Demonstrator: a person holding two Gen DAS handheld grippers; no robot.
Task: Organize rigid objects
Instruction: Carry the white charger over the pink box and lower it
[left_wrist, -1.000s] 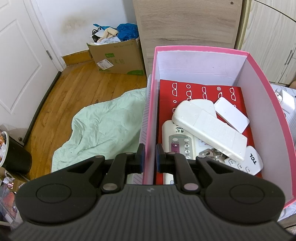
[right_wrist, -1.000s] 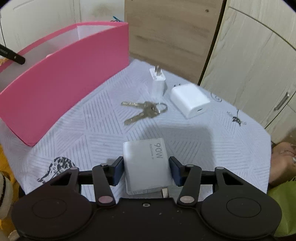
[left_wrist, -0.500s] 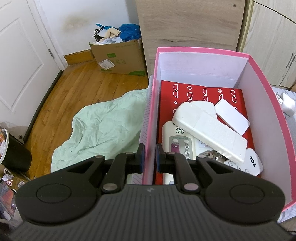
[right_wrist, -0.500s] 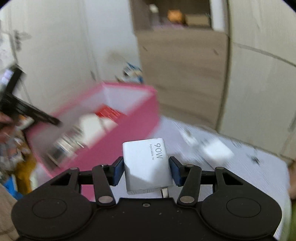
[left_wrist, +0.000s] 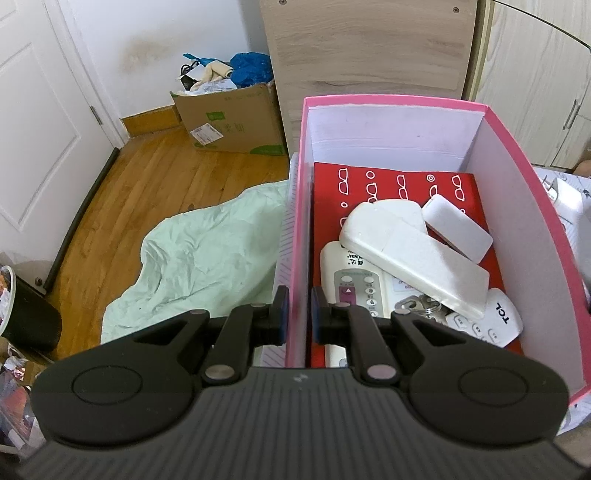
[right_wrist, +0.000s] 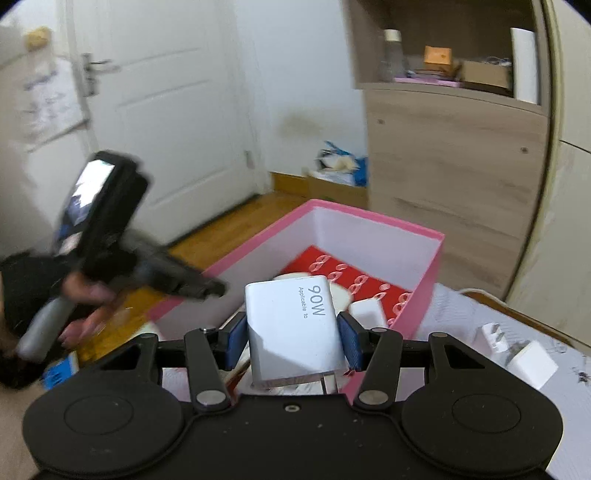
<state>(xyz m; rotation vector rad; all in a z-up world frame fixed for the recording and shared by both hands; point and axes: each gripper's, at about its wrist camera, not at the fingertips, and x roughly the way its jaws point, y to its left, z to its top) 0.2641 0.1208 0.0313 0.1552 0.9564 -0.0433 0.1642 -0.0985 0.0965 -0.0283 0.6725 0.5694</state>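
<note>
My left gripper (left_wrist: 297, 314) is shut on the left wall of the pink box (left_wrist: 297, 229). Inside the box lie white remote controls (left_wrist: 413, 258), a small white block (left_wrist: 458, 232), keys (left_wrist: 417, 306) and a TCL remote (left_wrist: 495, 325) on a red sheet. My right gripper (right_wrist: 291, 334) is shut on a white 90W charger (right_wrist: 291, 325) and holds it above the near right part of the pink box (right_wrist: 369, 221). The left gripper also shows in the right wrist view (right_wrist: 184, 284), blurred, at the box's left wall.
Two white chargers (right_wrist: 524, 354) lie on the patterned cloth right of the box. A pale green cloth (left_wrist: 207, 254) lies on the wooden floor to the left. A cardboard box (left_wrist: 229, 118), a wooden cabinet (left_wrist: 369, 48) and a white door (right_wrist: 166, 110) stand behind.
My right gripper lifted the 90W charger off the cloth and carried it left, over the pink box. My left gripper stayed clamped on the box wall.
</note>
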